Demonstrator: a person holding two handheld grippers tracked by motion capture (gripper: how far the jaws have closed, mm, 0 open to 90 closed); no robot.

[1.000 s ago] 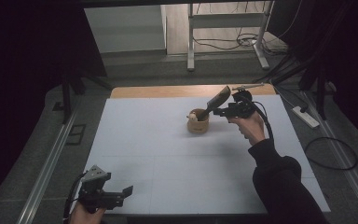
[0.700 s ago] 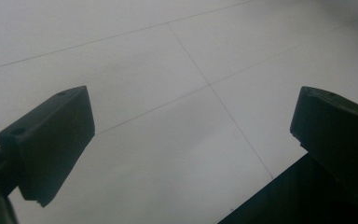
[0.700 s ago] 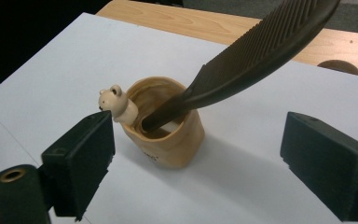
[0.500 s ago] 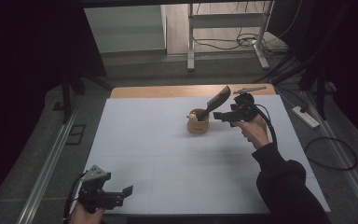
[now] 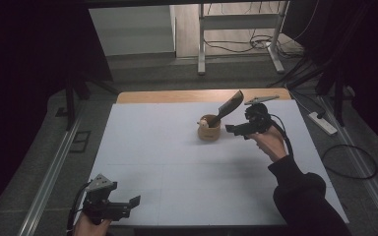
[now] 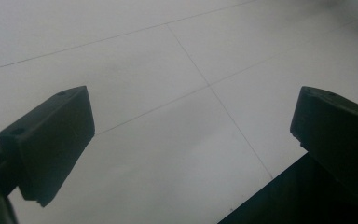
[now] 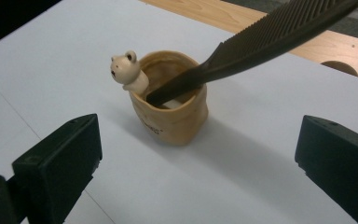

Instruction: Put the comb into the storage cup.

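Note:
A tan cup [image 5: 209,131] [image 7: 172,116] with a small bear figure [image 7: 127,70] on its rim stands on the far half of the white table [image 5: 177,162]. A black comb [image 5: 229,105] [image 7: 261,42] leans in it, handle down, teeth end up to the right. My right gripper [image 5: 231,130] [image 7: 198,140] hovers just right of the cup, pointing at it. Its jaws have just been opening and stand wide, with nothing pressed between them. My left gripper [image 5: 134,201] [image 6: 191,126] stays open over the near left corner, above bare table.
A wooden strip [image 5: 177,96] runs along the table's far edge, with a round hole [image 7: 338,67] in it. On the floor lie a power strip [image 5: 321,123] and cables to the right. A metal frame [image 5: 202,49] stands beyond the table.
The right gripper has drawn slightly back from the comb toward the person, and its jaws stand wider. The comb stays leaning in the cup. The left gripper has not moved.

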